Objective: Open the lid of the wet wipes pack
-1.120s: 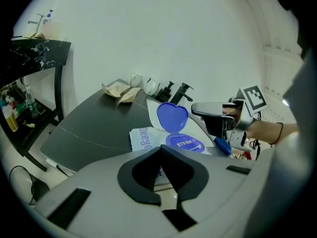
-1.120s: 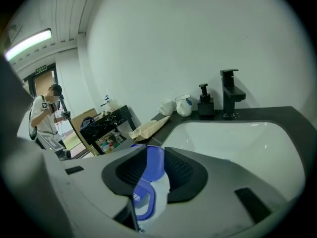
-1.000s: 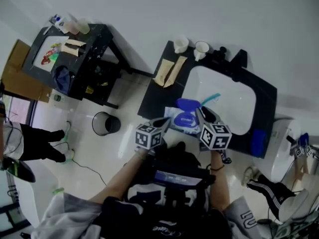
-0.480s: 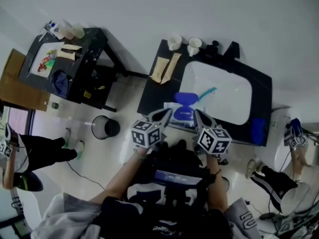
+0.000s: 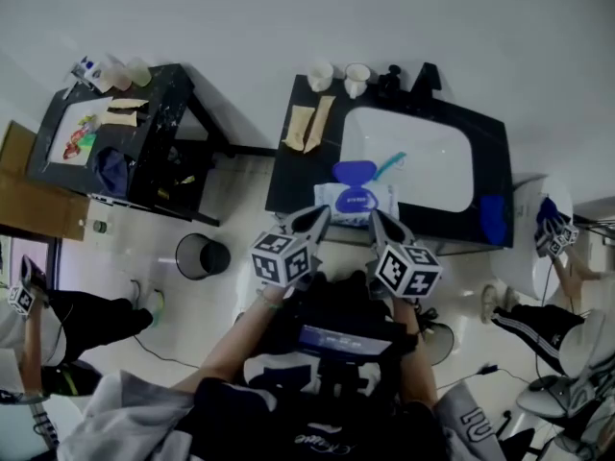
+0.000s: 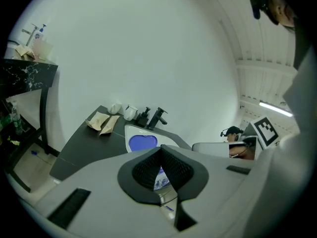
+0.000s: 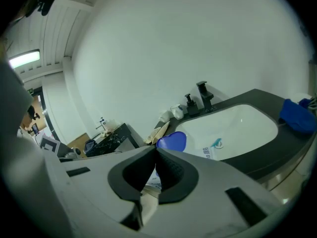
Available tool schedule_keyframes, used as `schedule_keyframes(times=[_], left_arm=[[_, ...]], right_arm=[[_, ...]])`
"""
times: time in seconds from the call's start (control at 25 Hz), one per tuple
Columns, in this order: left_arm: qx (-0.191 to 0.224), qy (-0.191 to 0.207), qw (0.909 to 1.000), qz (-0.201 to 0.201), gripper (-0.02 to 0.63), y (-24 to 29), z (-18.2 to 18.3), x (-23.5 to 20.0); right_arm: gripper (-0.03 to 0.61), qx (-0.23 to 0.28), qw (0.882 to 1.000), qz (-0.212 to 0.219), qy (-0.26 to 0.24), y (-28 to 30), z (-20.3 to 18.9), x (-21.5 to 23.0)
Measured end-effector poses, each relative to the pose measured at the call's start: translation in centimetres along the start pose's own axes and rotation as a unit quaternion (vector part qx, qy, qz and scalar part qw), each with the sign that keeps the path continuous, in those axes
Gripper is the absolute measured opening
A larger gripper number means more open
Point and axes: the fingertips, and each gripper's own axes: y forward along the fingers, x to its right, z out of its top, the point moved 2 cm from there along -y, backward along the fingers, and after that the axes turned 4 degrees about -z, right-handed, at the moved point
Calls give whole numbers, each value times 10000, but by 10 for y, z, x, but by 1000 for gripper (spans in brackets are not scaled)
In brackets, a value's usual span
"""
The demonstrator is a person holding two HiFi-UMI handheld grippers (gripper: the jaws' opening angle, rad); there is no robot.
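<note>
Only the head view shows the whole wet wipes pack, on the counter beside the sink, long side along the front edge, lid open toward the wall. The left gripper and right gripper are both pressed together, empty.

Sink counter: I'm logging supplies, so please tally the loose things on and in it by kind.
White cups: 2
Tan packets: 2
Wet wipes pack: 1
Black pump bottle: 1
Teal-handled item in the basin: 1
Blue cloth: 1
Total: 8
</note>
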Motion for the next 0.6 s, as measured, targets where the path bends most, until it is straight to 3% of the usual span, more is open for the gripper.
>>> schedule_keyframes(times=[0.28, 0.6], left_arm=[[116, 66, 9999, 2, 9, -8, -15, 20], [317, 56, 9993, 168, 8, -19, -37, 73]], right_arm=[[3, 189, 9984, 422, 328, -18, -9, -1], [3, -12, 9984, 565, 5, -60, -27, 7]])
